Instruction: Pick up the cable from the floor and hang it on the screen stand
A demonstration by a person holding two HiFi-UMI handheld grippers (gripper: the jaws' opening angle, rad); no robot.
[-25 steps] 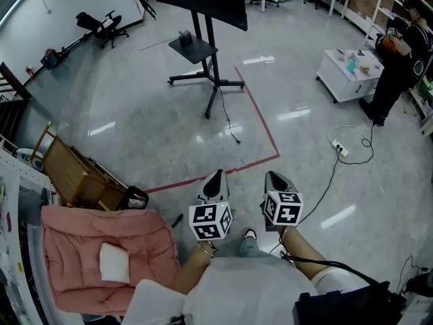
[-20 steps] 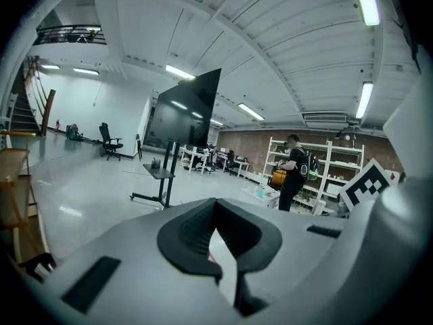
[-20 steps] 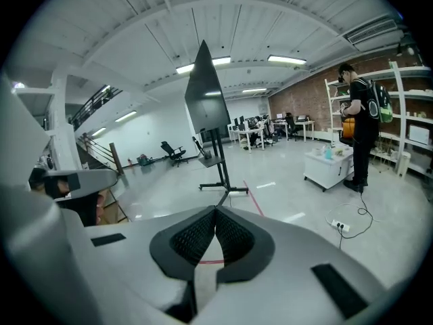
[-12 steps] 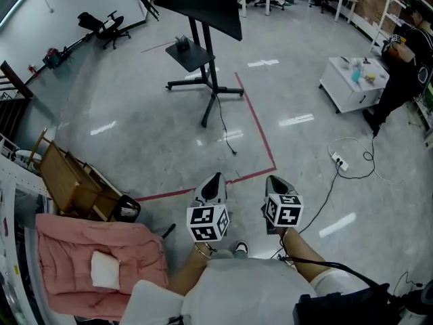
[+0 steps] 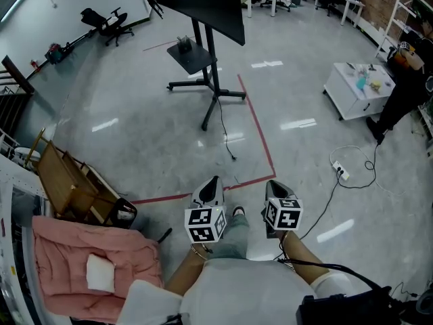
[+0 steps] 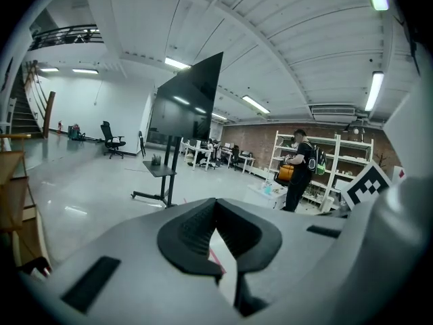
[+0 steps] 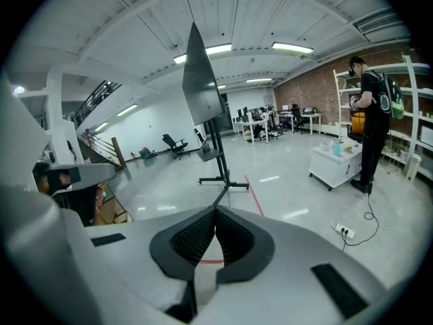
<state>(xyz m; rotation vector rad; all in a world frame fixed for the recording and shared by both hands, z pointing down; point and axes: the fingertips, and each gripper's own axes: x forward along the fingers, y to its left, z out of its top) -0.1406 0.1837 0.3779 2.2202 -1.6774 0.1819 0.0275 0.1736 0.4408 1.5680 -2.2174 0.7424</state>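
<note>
Task barely begun: nothing lifted, nothing hung.

- Floor [image 5: 135, 127]: wide, glossy grey, with a red tape line [image 5: 260, 141] marking a corner ahead of the person.
- Screen stand [image 5: 206, 53]: upright beyond the tape and well apart from both grippers, carrying a dark screen [image 5: 206, 2] and a small tray. No cable is draped on it.
- Cable [image 5: 227, 137]: a thin black line running from the stand's base across the floor, its free end lying near the tape. Probably the one meant, though it is thin at this range, and a second lead with a power strip [image 5: 340, 171] lies off to the right.
- Left gripper [image 5: 211, 189] and right gripper [image 5: 274, 187]: held side by side near the person's body and aimed toward the stand. Fingers pressed together on both, nothing between them.
- Left to do: close the gap, open one gripper, take the cable, carry it up onto the stand.

Differences between views:
- Head view alone shows the cable's run on the floor, plus a pink cushion [image 5: 88, 256] and a wooden chair [image 5: 67, 185] at the left.
- Right gripper view shows the whole height of the stand, a person [image 7: 371, 124] standing at shelves, and the white surface [image 7: 336, 164] on wheels beside them.
- Left gripper view confirms its closed fingers [image 6: 196, 232], with the stand seen from lower down.
</note>
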